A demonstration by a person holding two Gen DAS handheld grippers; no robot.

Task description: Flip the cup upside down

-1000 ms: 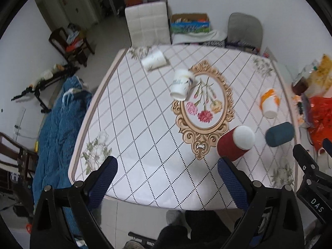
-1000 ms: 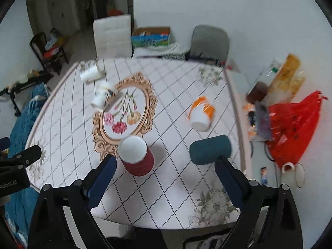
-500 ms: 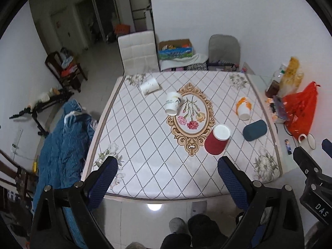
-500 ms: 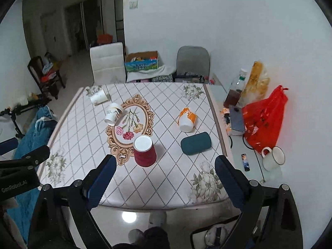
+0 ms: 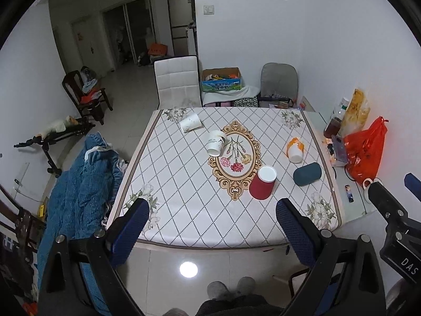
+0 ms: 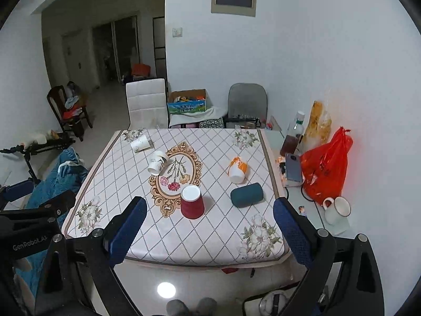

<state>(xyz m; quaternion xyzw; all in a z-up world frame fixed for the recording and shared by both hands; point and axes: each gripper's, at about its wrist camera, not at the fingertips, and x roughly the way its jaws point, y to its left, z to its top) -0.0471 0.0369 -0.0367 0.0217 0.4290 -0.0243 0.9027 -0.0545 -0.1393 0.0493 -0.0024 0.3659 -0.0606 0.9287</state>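
A red cup (image 5: 262, 186) (image 6: 192, 201) stands upside down on the table, its white base up. A dark teal cup (image 5: 307, 173) (image 6: 246, 194) lies on its side to its right. An orange-and-white cup (image 5: 295, 150) (image 6: 237, 169) and two white paper cups (image 5: 216, 143) (image 5: 190, 122) also lie on their sides. My left gripper (image 5: 211, 227) and right gripper (image 6: 209, 226) are both open and empty, held back over the table's near edge, well apart from every cup.
The table (image 5: 184, 184) has a diamond-pattern cloth with a floral medallion. A side shelf at right holds a red bag (image 6: 325, 168), a bottle, a phone and a white mug (image 6: 336, 209). Chairs (image 5: 176, 84) stand behind; a blue blanket (image 5: 79, 184) lies at left.
Both grippers have drawn back and up from the table, so the whole table and room now show. The cups have not moved.
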